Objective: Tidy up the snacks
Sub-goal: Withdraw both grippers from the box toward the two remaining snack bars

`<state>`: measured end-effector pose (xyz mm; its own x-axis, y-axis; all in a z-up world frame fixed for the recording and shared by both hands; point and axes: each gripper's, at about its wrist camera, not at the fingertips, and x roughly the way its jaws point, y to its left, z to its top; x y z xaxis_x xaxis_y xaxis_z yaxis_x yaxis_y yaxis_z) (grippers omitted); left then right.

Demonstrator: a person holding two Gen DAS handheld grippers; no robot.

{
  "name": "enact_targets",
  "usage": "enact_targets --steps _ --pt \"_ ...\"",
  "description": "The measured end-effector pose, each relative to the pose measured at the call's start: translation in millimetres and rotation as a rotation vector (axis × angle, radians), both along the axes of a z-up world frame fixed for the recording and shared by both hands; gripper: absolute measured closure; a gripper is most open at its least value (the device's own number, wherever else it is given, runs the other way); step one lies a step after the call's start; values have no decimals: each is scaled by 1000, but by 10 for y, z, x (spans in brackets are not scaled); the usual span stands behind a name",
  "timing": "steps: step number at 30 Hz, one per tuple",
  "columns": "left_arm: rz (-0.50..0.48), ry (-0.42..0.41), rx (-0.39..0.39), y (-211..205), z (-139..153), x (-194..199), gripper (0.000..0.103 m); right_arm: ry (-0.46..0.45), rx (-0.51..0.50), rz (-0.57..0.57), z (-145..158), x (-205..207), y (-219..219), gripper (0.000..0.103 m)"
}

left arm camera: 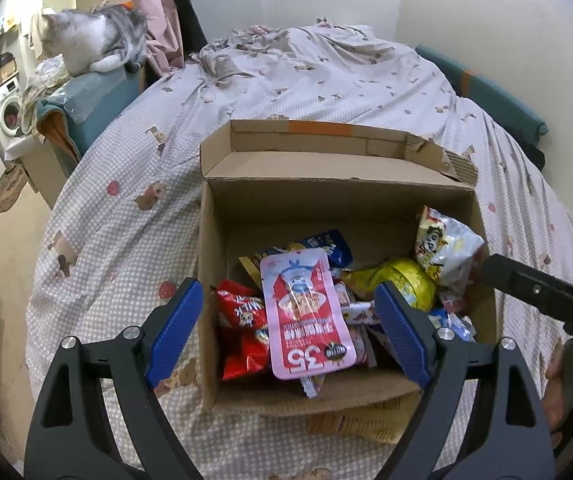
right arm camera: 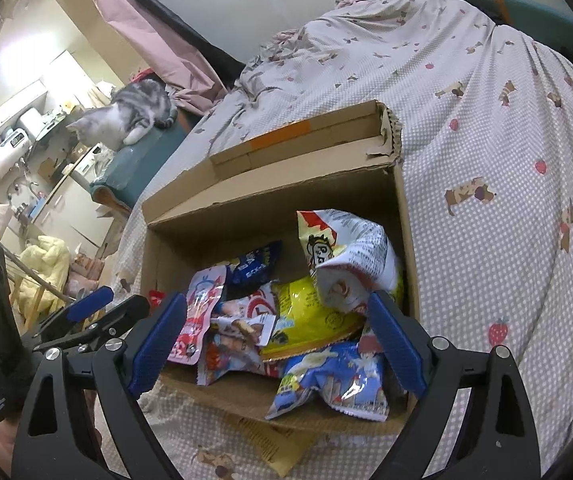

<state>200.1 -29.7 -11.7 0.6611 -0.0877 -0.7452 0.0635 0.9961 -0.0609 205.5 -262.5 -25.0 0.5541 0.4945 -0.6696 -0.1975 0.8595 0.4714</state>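
The left tool (left arm camera: 286, 316) hangs released, fingers spread wide and grasping nothing, above the near edge of an open box (left arm camera: 338, 200) on the bed (left arm camera: 326, 80). Between its fingers lies a pink pouch (left arm camera: 306, 316) on top of the snacks, with red bags (left arm camera: 242, 320) to its left and a yellow bag (left arm camera: 402, 280) to its right. The right tool (right arm camera: 274, 340) is likewise released and empty, over the same near edge; a blue-and-white bag (right arm camera: 334, 380) lies just ahead of it, a white bag (right arm camera: 346, 256) farther in. A cat (left arm camera: 94, 36) sits far off to the left.
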Motion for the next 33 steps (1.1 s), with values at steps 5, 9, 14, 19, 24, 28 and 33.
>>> enact_targets --steps 5,9,14,19,24,28,33 --pt "-5 -3 7 6 29 -170 18 3 79 -38 93 -168 -141 9" --pt "0 8 0 47 13 -318 18 -5 79 -54 139 -293 -224 9" --pt "-19 14 20 63 13 -465 18 18 99 -82 114 -482 -301 9" --pt "-16 27 0 111 9 -626 18 44 96 -83 69 -664 -313 9" --pt "1 -3 -8 178 43 -824 18 54 74 -105 15 -867 -327 9" --pt "48 25 -48 290 -1 -928 18 77 69 -125 -48 -968 -353 9" --pt "107 90 -75 409 -133 -1018 18 114 51 -132 -146 -1070 -376 9"
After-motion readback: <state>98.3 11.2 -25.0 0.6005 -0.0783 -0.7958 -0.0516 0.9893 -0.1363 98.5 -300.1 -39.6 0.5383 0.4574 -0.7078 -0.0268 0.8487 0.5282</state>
